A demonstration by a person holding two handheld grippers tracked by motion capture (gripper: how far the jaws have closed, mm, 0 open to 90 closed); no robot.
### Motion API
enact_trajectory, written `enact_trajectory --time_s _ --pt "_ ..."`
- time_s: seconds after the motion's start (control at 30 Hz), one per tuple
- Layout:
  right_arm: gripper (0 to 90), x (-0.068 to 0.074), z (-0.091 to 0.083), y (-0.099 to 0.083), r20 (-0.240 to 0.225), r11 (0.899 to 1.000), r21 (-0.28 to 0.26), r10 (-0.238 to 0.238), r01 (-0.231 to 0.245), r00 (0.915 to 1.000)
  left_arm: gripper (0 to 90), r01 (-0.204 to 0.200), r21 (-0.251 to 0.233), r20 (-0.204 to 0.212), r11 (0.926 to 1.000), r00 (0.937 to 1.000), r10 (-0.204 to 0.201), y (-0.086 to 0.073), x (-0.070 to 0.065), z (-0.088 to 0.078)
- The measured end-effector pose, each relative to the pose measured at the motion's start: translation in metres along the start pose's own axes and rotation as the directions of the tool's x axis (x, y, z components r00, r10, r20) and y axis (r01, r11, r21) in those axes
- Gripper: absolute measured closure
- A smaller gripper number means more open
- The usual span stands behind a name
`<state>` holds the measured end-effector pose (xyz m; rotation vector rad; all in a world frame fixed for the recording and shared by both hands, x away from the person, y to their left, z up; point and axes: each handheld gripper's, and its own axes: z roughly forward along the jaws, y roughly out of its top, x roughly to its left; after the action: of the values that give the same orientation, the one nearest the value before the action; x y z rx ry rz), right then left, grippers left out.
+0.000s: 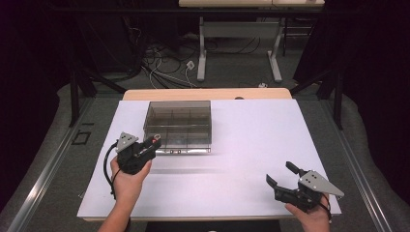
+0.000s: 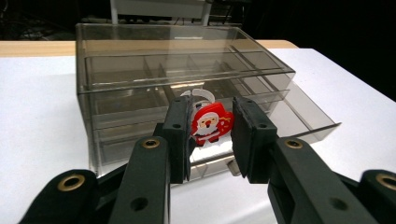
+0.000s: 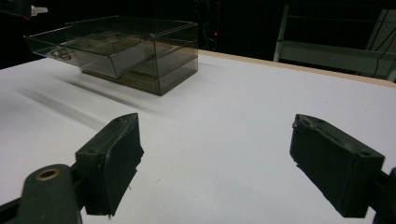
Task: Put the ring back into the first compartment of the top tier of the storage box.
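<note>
My left gripper (image 1: 151, 143) is shut on a small red Santa figure (image 2: 211, 123) with a white loop on top, holding it just in front of a smoky clear drawer box (image 2: 177, 65). The Santa (image 1: 156, 140) shows as a red dot at the jaw tips, by the box's near left corner. The box (image 1: 179, 126) stands on the white table sheet (image 1: 251, 135), its lower drawer (image 2: 299, 116) pulled out toward me. At the near right corner my right gripper (image 1: 280, 174) rests open with nothing between its jaws. In its own view the right gripper (image 3: 215, 154) points toward the box (image 3: 126, 51).
The drawers have several empty compartments. Past the table's wooden far edge (image 1: 208, 93) lie cables (image 1: 164, 67) on the floor and the white legs of another table (image 1: 239, 43). Dark curtains close both sides.
</note>
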<state>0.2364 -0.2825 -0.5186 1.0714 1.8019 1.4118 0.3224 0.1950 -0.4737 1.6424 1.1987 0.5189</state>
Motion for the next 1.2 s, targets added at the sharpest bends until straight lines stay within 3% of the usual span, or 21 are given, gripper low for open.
enact_trajectory --time_s 0.4,0.67,0.7,1.2 --pt "15.9 0.000 0.000 0.000 0.001 1.000 0.000 -0.001 0.001 1.0000 68.7 0.022 -0.008 -0.033 0.9997 0.9992 -0.023 0.001 0.014 0.000" --pt "16.0 0.000 0.000 0.000 0.001 1.000 0.000 -0.002 0.002 1.0000 68.7 0.022 -0.008 -0.033 0.9997 0.9992 -0.023 0.001 0.014 0.000" --pt "15.9 0.000 0.000 0.000 0.001 1.000 -0.001 -0.005 0.005 1.0000 68.7 0.025 -0.003 -0.047 0.9997 0.9986 -0.025 0.000 0.021 0.003" --pt "15.9 0.000 0.001 0.000 -0.003 1.000 0.003 -0.003 0.003 1.0000 68.7 0.016 0.025 -0.053 0.9996 0.9985 -0.015 -0.005 0.025 0.014"
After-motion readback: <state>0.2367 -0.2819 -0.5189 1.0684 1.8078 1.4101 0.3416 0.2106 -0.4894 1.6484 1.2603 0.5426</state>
